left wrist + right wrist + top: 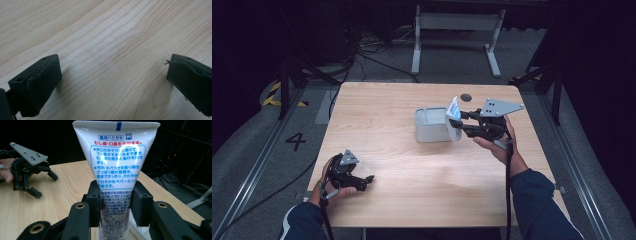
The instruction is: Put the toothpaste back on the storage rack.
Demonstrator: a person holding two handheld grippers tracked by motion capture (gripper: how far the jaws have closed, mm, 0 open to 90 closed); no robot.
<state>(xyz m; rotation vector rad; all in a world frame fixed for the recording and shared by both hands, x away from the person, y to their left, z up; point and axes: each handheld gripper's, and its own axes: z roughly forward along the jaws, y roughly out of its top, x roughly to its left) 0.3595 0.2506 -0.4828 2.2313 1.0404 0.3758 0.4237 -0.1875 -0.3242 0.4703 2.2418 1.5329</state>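
Item: toothpaste tube (117,170), white plastic with blue and red print, count one. It stands upright between the jaws of the right gripper (115,206), crimped flat end up, pinched across its lower body near the cap end, lifted off the table (412,170). Judged light, with soft, squeezable walls and a glossy skin likely to slip; the firmer shoulder near the cap, about where the pads bite, looks the best hold, since a hard squeeze higher up would dent it. Just beyond and to the left of that gripper in the high view: grey rectangular bin (431,126), count one, open-topped. Well apart, near the table's front edge: left gripper (362,181), count one, jaws spread, nothing between them.
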